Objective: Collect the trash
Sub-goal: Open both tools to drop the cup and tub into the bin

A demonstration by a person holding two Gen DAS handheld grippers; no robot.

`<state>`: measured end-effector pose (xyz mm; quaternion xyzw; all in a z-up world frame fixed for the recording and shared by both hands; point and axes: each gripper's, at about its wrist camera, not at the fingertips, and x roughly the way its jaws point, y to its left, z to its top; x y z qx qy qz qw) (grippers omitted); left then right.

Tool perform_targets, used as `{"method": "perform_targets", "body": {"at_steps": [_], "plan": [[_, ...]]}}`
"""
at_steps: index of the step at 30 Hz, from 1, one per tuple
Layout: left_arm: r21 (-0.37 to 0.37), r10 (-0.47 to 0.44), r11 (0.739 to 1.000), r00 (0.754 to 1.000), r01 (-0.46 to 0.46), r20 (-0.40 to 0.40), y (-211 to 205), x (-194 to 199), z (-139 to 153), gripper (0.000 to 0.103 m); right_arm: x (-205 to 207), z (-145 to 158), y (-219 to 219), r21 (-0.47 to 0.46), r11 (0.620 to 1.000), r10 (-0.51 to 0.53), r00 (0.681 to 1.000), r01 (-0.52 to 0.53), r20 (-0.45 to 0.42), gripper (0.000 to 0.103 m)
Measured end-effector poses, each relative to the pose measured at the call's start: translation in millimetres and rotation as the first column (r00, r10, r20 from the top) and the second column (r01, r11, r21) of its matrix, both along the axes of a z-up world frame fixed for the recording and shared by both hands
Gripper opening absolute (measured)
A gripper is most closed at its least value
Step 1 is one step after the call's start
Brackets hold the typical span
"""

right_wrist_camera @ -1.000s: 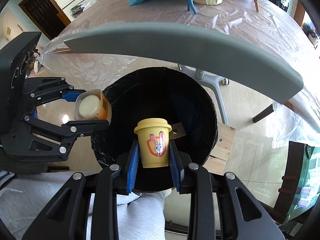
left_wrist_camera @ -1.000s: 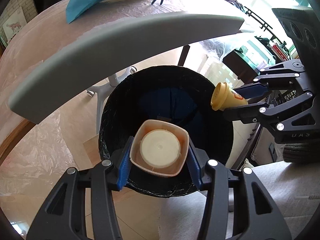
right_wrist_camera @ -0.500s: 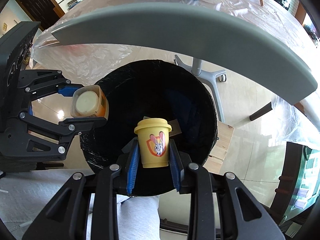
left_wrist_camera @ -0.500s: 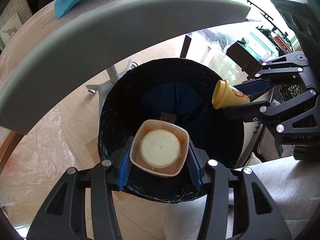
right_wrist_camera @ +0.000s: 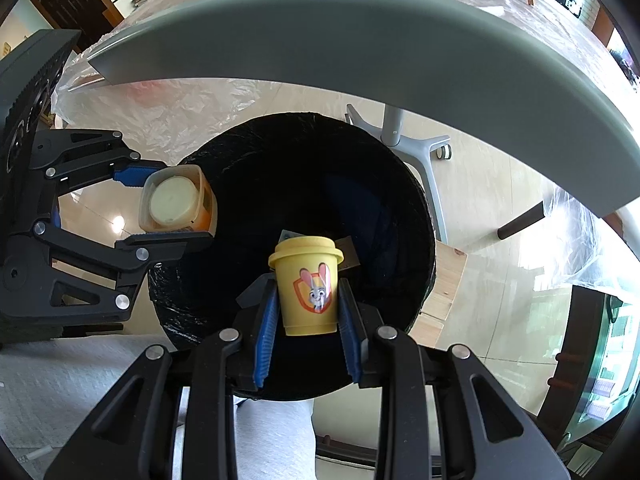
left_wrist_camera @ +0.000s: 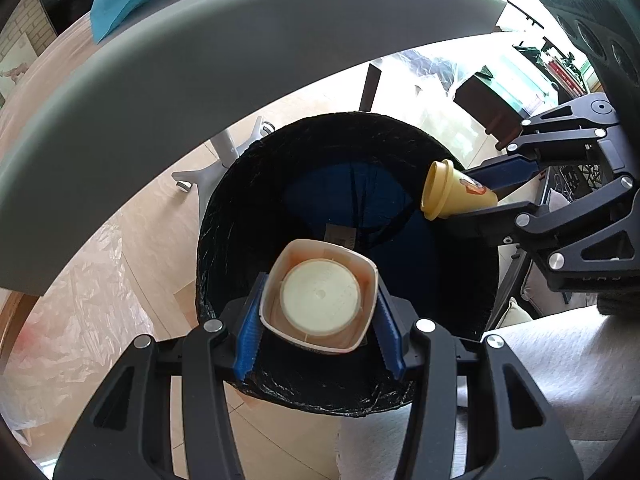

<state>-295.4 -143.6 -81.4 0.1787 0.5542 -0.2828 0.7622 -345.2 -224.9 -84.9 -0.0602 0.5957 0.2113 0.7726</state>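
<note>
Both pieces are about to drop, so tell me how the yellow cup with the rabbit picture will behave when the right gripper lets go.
The yellow cup, clamped in the right gripper, looks like small, thin plastic, so probably light. Held over the black bin, it should fall straight in. Its round, tapered body would likely tip and roll on landing. The lid seems seated, so spilling looks unlikely.

yellow cup point(right_wrist_camera: 307, 288) upright | square tub point(left_wrist_camera: 320, 300) | over black bin point(left_wrist_camera: 224, 224)

A pale wood-look floor point(left_wrist_camera: 160, 240) carried a round black-lined trash bin point(left_wrist_camera: 224, 240) and the wheeled grey base point(right_wrist_camera: 424, 148) of a grey table point(right_wrist_camera: 360, 40). Crumpled clear plastic sheeting point(left_wrist_camera: 72, 320) lay on the floor beside the bin.
</note>
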Motion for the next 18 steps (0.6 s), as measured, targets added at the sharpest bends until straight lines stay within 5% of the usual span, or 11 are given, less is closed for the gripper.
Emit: {"method": "perform_targets", "body": {"at_steps": [18], "plan": [[0.034, -0.005, 0.999, 1.0, 0.006, -0.019, -7.9, 1.8, -17.2, 0.05, 6.2, -11.7, -4.0, -0.016, 1.0, -0.002, 1.0, 0.002, -0.031, 0.029]]}}
